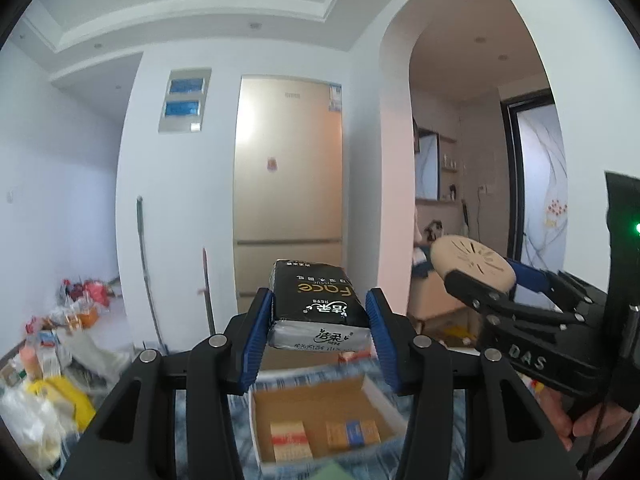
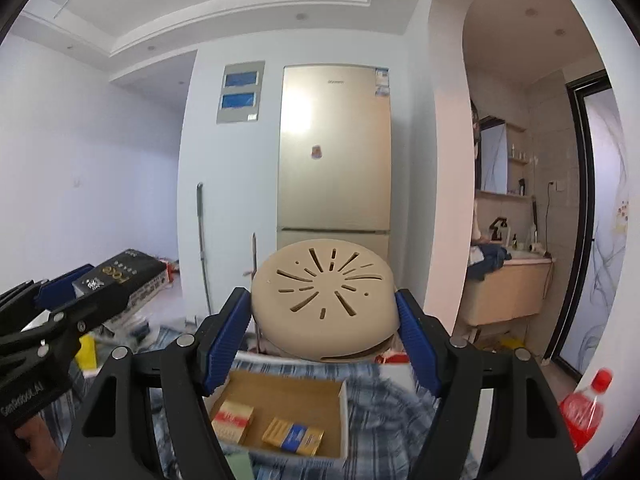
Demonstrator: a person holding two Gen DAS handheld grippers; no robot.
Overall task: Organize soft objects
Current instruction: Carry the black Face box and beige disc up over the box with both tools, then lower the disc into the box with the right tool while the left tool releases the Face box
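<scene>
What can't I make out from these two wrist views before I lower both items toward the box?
- Cardboard box: near edge cut off by the left tongs in the left view; blurred.
- Two small packs inside: print too small and blurred in the right view.
- Underside of the beige round cushion: hidden by the right tongs.
- Tissue pack: far end faces away.
</scene>
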